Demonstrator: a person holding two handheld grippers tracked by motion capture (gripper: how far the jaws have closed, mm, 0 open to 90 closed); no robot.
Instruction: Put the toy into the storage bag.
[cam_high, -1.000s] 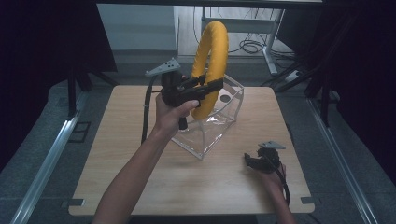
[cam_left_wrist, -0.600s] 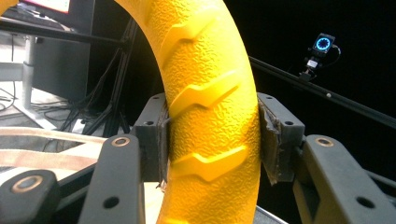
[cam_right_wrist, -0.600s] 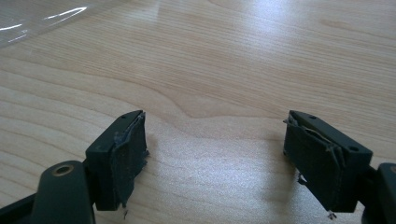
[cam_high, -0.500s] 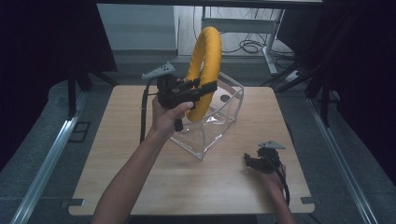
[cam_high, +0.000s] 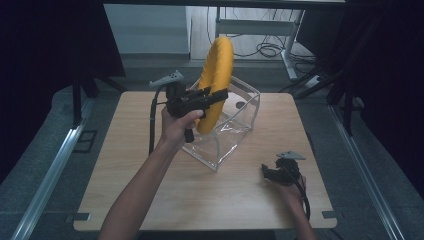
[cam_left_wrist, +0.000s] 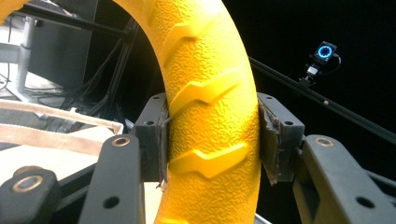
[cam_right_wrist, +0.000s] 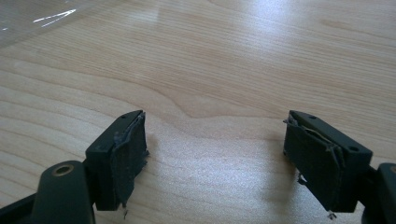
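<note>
A yellow ring with a tyre-like tread (cam_high: 216, 80) stands upright, its lower part inside a clear plastic box (cam_high: 243, 117) at the table's middle. My left gripper (cam_high: 220, 95) is shut on the ring's side; in the left gripper view both pads (cam_left_wrist: 275, 135) press against the yellow ring (cam_left_wrist: 210, 116). Over the front right of the table my right gripper (cam_high: 266, 171) sits low and open. In the right gripper view its gripper (cam_right_wrist: 215, 158) has only bare wood between the pads (cam_right_wrist: 128, 154).
The wooden table (cam_high: 150, 190) has free surface left and front of the box. A metal rail (cam_high: 47, 175) runs along the left side and another (cam_high: 360, 170) along the right. Cables and a desk frame (cam_high: 270, 47) lie beyond the far edge.
The left hand has carried the ring a little down and to the left, and the ring now stands more edge-on to the camera. The right gripper has stayed where it was.
</note>
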